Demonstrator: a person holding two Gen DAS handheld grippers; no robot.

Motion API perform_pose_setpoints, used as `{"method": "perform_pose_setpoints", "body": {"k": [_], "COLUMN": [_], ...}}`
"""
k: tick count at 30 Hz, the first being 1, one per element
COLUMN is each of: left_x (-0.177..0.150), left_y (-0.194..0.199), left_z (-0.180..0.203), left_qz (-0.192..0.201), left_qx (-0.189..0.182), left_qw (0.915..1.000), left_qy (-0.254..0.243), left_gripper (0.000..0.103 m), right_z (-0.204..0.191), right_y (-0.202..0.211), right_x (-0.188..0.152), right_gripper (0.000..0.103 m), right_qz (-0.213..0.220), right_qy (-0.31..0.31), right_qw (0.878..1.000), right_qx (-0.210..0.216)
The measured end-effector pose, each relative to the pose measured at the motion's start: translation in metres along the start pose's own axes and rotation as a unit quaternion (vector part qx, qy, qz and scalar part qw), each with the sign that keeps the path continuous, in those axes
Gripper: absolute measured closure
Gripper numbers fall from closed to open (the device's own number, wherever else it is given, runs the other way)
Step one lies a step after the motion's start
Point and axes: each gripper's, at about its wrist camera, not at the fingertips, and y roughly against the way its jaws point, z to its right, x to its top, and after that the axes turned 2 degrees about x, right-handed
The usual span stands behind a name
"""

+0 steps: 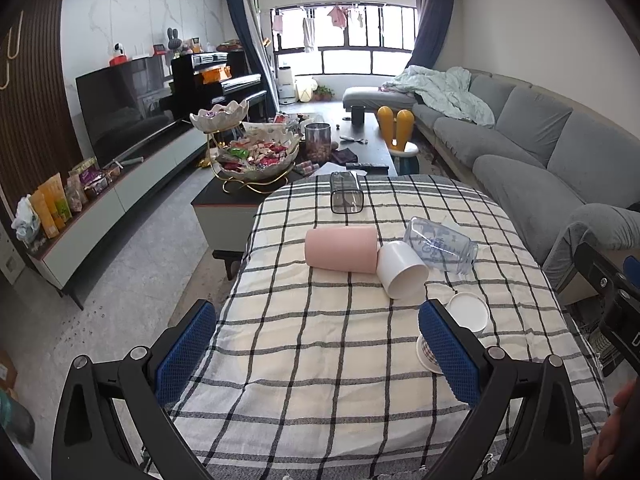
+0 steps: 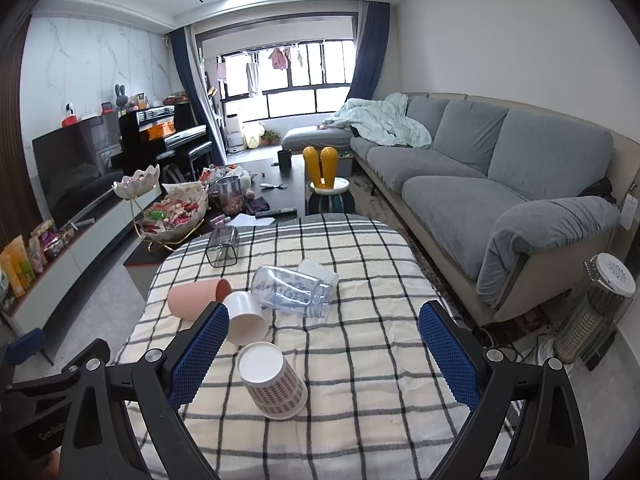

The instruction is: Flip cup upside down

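- Right wrist view: right gripper spread wide, holding nothing; houndstooth paper cup inverted between its blue textured pads.
- Left gripper also agape, empty.
- Ahead on checked cloth: pink cup, white cup, clear bottle, all sideways.

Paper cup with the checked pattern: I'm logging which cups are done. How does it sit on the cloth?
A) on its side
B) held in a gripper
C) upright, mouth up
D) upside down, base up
D: the paper cup stands mouth-down on the tablecloth, white base up, touched by neither gripper.
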Motion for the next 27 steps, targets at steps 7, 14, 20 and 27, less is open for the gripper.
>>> {"method": "perform_pose_setpoints", "body": {"k": [7,14,20,27], "left_x": [-0.0006,-0.0003,0.0007,0.0006], "left_y": [-0.0004,-0.0014,-0.0015,-0.0014], "left_z": [0.0,-0.0005,-0.0009,-0.0007], "left_qz": [-0.004,-0.003,-0.004,-0.004], "left_qx": [-0.002,-0.004,-0.008,-0.008], "left_qw": [1.0,1.0,1.0,1.0], "left_qy": [0.0,-0.001,-0.003,-0.003], "left_gripper": [0.0,0.0,0.0,0.0], "right_z": [-0.001,-0.0014,-0.0027,-0.0027], "right_y": [0.0,-0.0015,-0.0022,-0.0026], "right_x": [-0.0006,-0.0026,-0.0041,-0.0049], "right_gripper": [0.007,0.007,0.007,0.007], "right_qz": [-0.001,-0.003,-0.004,-0.005], "right_qy": [-0.003,0.0,-0.001,-0.001], "right_qw": [1.0,1.0,1.0,1.0], "right_qx": [-0.001,0.001,-0.001,-0.001]}}
